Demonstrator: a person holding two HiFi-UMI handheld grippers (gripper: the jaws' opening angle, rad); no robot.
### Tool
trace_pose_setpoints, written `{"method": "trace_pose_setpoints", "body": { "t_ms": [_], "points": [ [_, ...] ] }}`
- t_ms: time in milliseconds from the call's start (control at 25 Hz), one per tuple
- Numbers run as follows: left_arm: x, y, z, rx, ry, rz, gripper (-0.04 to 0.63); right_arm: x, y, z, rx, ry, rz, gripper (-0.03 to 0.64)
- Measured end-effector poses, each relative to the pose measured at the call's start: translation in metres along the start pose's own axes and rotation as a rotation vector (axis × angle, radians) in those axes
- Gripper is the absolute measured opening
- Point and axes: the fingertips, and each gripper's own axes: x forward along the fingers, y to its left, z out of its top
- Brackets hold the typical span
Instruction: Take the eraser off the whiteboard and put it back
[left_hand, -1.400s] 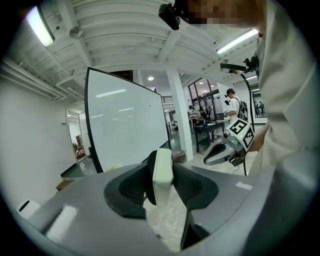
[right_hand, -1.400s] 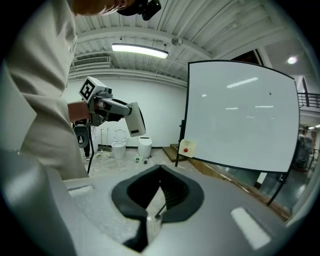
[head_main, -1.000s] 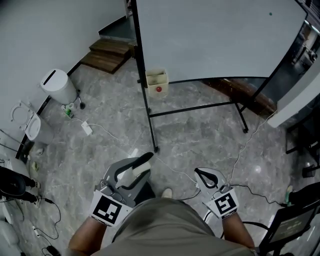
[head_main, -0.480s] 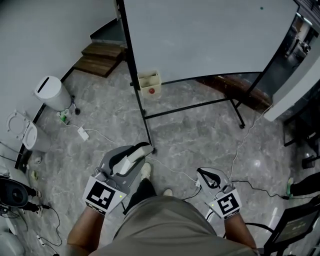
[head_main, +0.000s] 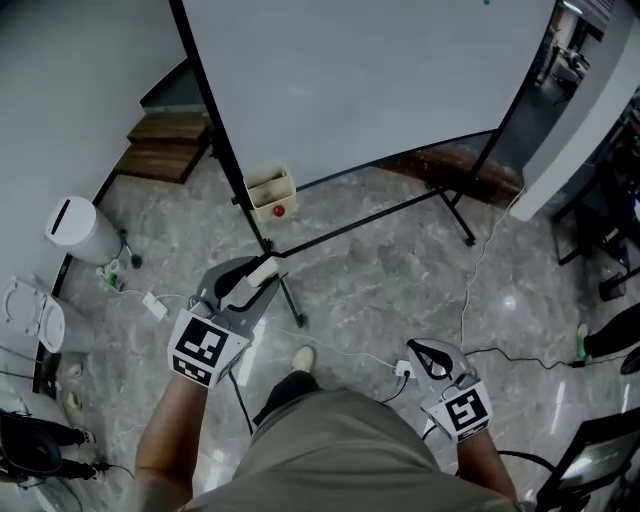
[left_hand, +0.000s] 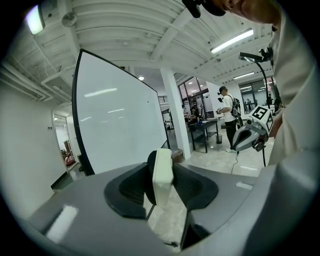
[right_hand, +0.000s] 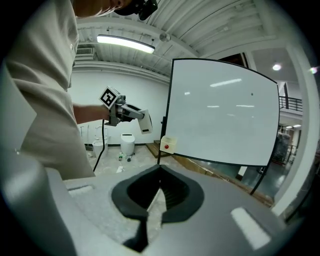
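Nearest the body, the right gripper (head_main: 432, 354) hangs low, its jaws together with nothing between them. Further out on the left, the left gripper (head_main: 252, 284) has pushed forward over the last second, clamped on the slim white block eraser (left_hand: 162, 172). Beyond, the large white whiteboard (head_main: 350, 80) now stands closer, so the put-back looks under way.

left gripper (head_main: 262, 270): reaches out ahead of the torso, tilted slightly down, jaws clamped on the eraser (left_hand: 163, 170), which stands upright between them | left forearm (head_main: 165, 440): bare, stretched out behind it | right gripper (head_main: 418, 347): close to the body, behind and right of the left gripper, jaws together, nothing between them | right forearm (head_main: 487, 472): tucked in behind it
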Motion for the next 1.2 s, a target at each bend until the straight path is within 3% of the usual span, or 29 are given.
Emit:
{"method": "trace_pose_setpoints", "body": {
  "t_ms": [560, 840, 1200],
  "points": [
    [0.142, 0.141, -0.04, 0.061, 0.058, -0.111, 0.16, 0.053, -0.033, 0.025, 0.096, 0.08, -0.204, 0.002],
    [0.19, 0.161, -0.064, 0.094, 0.085, -0.166, 0.16, 0.066, -0.034, 0.027, 0.136, 0.12, -0.287, 0.002],
    [0.223, 0.155, -0.096, 0.196, 0.167, -0.193, 0.16, 0.077, -0.028, 0.029, 0.169, 0.141, -0.348, 0.002]
  ]
}}
